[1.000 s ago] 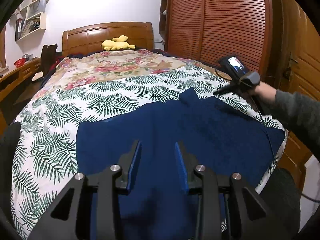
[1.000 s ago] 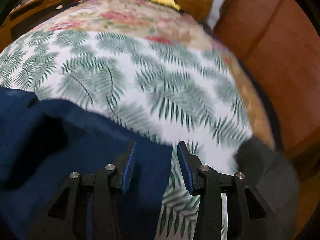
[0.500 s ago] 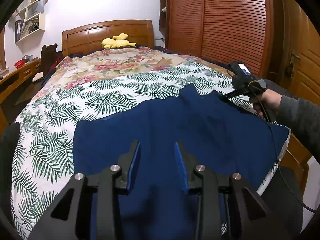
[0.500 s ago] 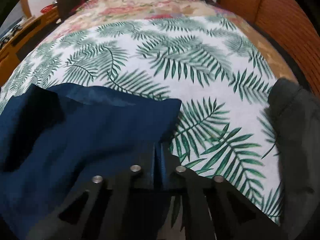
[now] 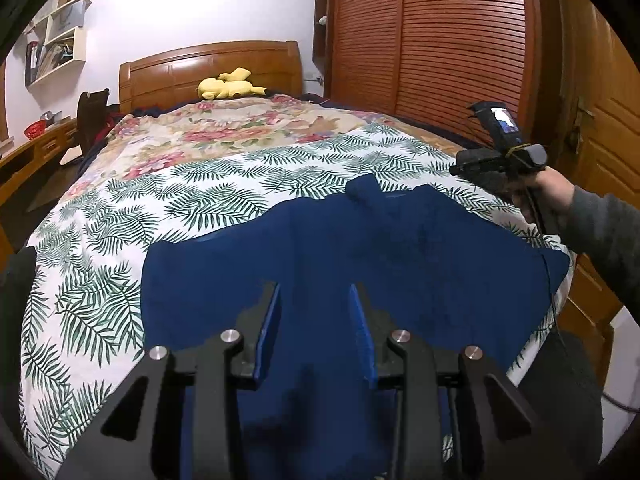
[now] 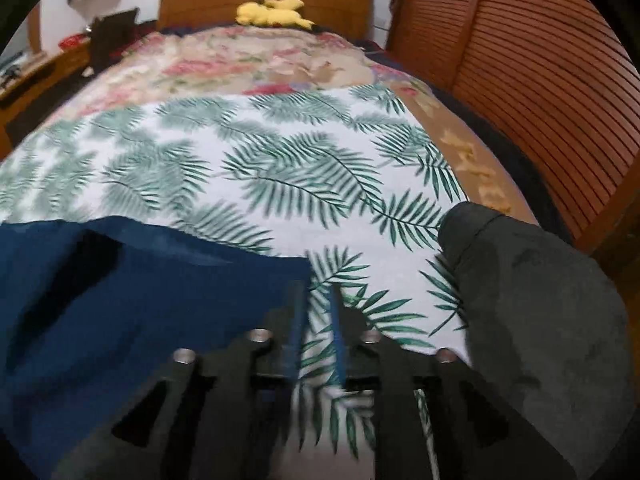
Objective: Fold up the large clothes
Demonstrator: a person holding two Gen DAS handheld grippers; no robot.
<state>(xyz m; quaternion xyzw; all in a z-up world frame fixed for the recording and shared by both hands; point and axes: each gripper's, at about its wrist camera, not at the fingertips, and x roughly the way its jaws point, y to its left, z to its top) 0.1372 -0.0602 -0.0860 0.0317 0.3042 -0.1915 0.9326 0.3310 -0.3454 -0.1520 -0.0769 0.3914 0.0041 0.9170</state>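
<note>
A large dark blue garment (image 5: 360, 248) lies spread on the palm-leaf bed sheet (image 5: 224, 188). My left gripper (image 5: 314, 300) is open and empty, its blue-padded fingers hovering over the near part of the cloth. My right gripper (image 6: 316, 300) is open by a narrow gap and empty, just right of the garment's corner (image 6: 296, 266), above the sheet (image 6: 280, 184). In the left wrist view the right gripper's body (image 5: 496, 160) is held above the far right edge of the garment. The garment (image 6: 140, 300) fills the lower left of the right wrist view.
A dark grey cloth (image 6: 532, 300) lies at the bed's right edge. A floral quilt (image 5: 224, 132) and yellow plush toy (image 5: 228, 86) lie toward the wooden headboard (image 5: 208, 66). A slatted wardrobe (image 5: 440, 40) stands right. A desk and chair (image 5: 92, 116) stand left.
My right gripper shut near the garment's right corner half a second ago, and now stands slightly open and lifted, with the corner lying free beside it. The left gripper has stayed open over the cloth.
</note>
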